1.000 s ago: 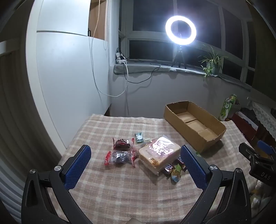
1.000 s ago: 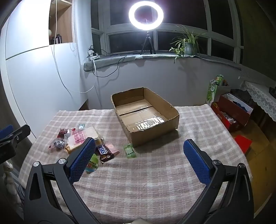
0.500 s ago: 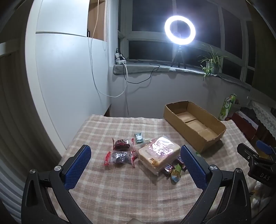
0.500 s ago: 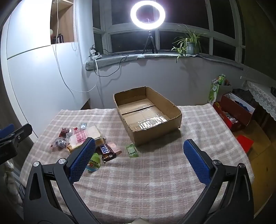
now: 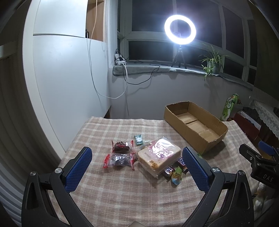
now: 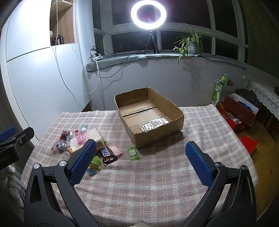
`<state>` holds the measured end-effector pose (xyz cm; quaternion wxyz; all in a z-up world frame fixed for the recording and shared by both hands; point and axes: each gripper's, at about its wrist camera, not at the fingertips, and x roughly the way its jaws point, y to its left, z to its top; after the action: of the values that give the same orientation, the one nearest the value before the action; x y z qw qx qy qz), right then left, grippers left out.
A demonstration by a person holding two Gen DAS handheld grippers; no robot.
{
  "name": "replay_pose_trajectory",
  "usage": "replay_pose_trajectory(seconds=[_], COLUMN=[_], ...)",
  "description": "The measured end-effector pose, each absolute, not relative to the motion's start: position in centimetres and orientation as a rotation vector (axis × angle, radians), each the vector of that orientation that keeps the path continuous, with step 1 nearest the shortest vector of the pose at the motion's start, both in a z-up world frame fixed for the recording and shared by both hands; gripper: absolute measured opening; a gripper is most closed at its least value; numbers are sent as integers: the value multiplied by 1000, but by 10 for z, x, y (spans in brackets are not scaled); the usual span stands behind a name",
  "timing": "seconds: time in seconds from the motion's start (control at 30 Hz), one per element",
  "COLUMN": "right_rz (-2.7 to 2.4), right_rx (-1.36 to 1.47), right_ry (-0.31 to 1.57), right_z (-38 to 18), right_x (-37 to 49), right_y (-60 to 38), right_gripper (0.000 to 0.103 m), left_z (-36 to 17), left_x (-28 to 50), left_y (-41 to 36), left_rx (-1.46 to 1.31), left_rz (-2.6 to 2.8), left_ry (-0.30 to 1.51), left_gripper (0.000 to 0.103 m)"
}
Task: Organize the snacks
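A pile of snacks lies on the checked tablecloth [image 5: 122, 188]: a bagged bread loaf [image 5: 159, 153], two dark cakes in red-ended wrappers [image 5: 119, 159], a small teal packet [image 5: 139, 139], a Snickers bar [image 6: 108, 154], a green-yellow candy [image 6: 94, 165] and a green packet [image 6: 133, 153]. An empty cardboard box [image 6: 148, 118] stands at the far right of the pile; it also shows in the left wrist view [image 5: 195, 127]. My left gripper [image 5: 136, 168] is open and empty, held above the near side of the pile. My right gripper [image 6: 140, 163] is open and empty, short of the box.
The wall and a windowsill with a ring light [image 6: 148, 14] and a potted plant [image 6: 191, 45] are behind the table. A red box [image 6: 238, 113] and bags stand on the floor to the right. The table's right edge [image 6: 244, 148] drops to the floor.
Both grippers have drifted slightly; the right wrist view has shifted a little so the box and snacks sit further right. Nothing has been grasped or moved.
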<state>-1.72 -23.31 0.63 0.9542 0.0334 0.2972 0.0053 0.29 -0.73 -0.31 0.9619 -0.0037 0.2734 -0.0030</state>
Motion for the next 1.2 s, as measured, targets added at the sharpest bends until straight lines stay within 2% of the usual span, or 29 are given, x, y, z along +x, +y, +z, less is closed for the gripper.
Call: replay_pose_trajectory(seconds=[1.2], right_rz=[21], right_rx=[80], right_ry=[609], right_z=[-1], right_x=[-18], right_y=[-231], right_gripper=[103], left_z=[-9], left_x=[7], left_y=[-5], left_rx=[-18], left_rz=[-10], left_ry=[560], left_gripper=[102])
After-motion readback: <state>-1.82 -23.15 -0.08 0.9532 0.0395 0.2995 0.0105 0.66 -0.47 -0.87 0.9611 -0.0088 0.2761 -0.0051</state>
